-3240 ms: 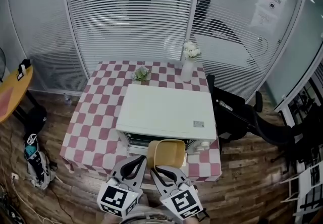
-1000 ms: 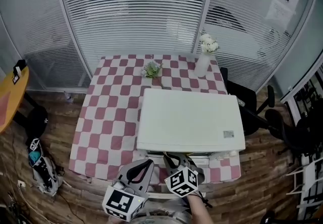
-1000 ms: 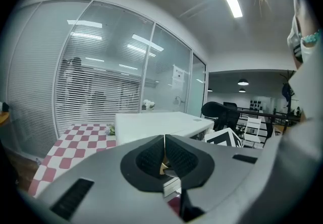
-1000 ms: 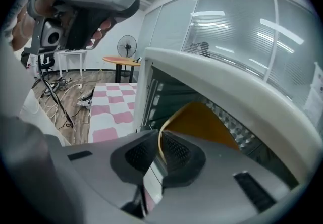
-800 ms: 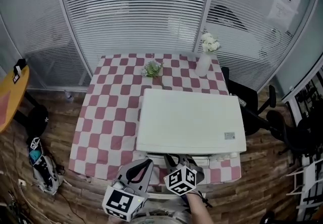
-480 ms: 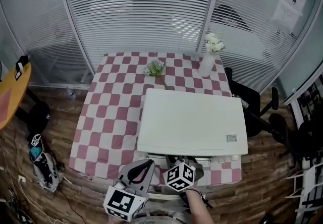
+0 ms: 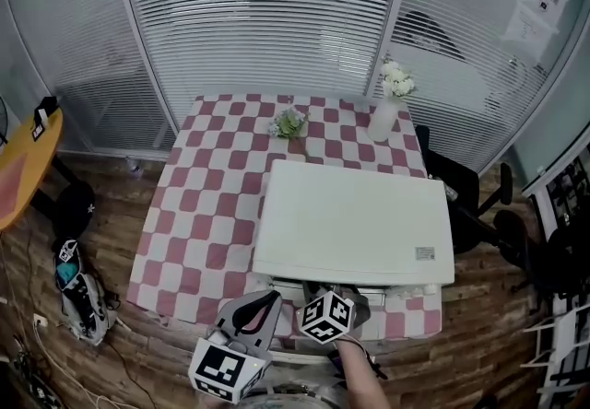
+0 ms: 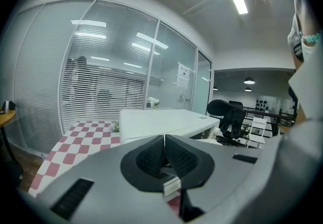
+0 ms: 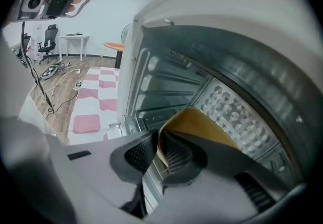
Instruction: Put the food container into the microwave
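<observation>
**Yellow food container (image 9: 197,123) held inside the open microwave (image 7: 355,223)**

Seen from the head camera, the white microwave sits on the right half of a table (image 7: 198,204) covered in a red-and-white checked cloth, its flat top hiding everything inside it. Of the right gripper (image 9: 157,153), that view shows little more than the marker cube pushed up against the oven's front edge, and it shows nothing of the container. A white vase of flowers (image 7: 385,114) and a small green plant (image 7: 289,123) stand on the table behind the oven.

The right gripper view supplies what is missing. The gripper reaches into the cavity, past ribbed rails on one wall, with a faceted metal panel beyond. Its fingers are nearly together, pinching the thin near rim of the container between the ridged pads.

The container is a smooth mustard-yellow tub with rounded corners and thin walls. It is wholly within the cavity and runs lengthwise away from the fingers, its far end towards the faceted panel. That camera is rolled over, so which way the container's open side faces cannot be told — nor whether it rests on the oven floor.

The left gripper (image 8: 164,153) hangs outside, in front of the table's near edge and to the left of the oven door. In its own view the fingers are pressed together with nothing between them, and the microwave and the checked cloth show beyond.
</observation>
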The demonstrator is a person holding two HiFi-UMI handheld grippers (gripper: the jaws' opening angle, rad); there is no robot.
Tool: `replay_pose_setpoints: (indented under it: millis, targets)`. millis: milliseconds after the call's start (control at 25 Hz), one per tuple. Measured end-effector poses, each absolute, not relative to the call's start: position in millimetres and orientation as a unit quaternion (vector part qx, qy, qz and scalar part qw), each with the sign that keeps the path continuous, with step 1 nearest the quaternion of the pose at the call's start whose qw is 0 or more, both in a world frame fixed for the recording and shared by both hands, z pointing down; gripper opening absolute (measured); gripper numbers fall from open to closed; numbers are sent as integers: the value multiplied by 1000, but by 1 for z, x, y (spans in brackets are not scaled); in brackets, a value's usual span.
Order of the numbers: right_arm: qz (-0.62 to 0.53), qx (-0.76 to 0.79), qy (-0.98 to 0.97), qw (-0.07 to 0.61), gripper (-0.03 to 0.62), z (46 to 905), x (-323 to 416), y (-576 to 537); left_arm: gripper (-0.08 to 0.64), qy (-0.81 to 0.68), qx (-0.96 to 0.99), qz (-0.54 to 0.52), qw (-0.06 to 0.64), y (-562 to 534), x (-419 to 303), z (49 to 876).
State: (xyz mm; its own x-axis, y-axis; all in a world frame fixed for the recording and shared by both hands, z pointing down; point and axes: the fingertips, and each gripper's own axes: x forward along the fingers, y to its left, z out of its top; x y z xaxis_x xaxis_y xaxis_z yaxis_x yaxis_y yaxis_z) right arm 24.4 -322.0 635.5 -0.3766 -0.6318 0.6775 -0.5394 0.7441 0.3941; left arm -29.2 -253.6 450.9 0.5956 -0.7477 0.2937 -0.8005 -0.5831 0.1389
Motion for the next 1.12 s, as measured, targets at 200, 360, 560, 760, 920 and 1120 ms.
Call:
replay_pose_setpoints:
  millis: [200, 360, 560, 760, 920, 1120]
  targets:
    - [-50, 368, -831, 414, 52, 629, 27, -322, 17, -436, 885, 102, 128, -253, -27, 451]
    - [-27, 387, -841, 377, 74, 618, 28, -319, 17, -433, 887, 103, 127, -252, -25, 450]
    - [9, 402, -852, 336, 75, 607, 33, -313, 17, -428, 888, 108, 129, -248, -23, 456]
    - [65, 412, -863, 287, 64, 602, 38, -305, 17, -425, 887, 117, 136, -245, -21, 461]
    - [123, 414, -877, 213, 31, 593, 39, -297, 17, -421, 889, 120, 136, -242, -20, 464]
    - [148, 402, -884, 185, -3, 586, 39, -283, 17, -414, 891, 130, 135, -240, -17, 468]
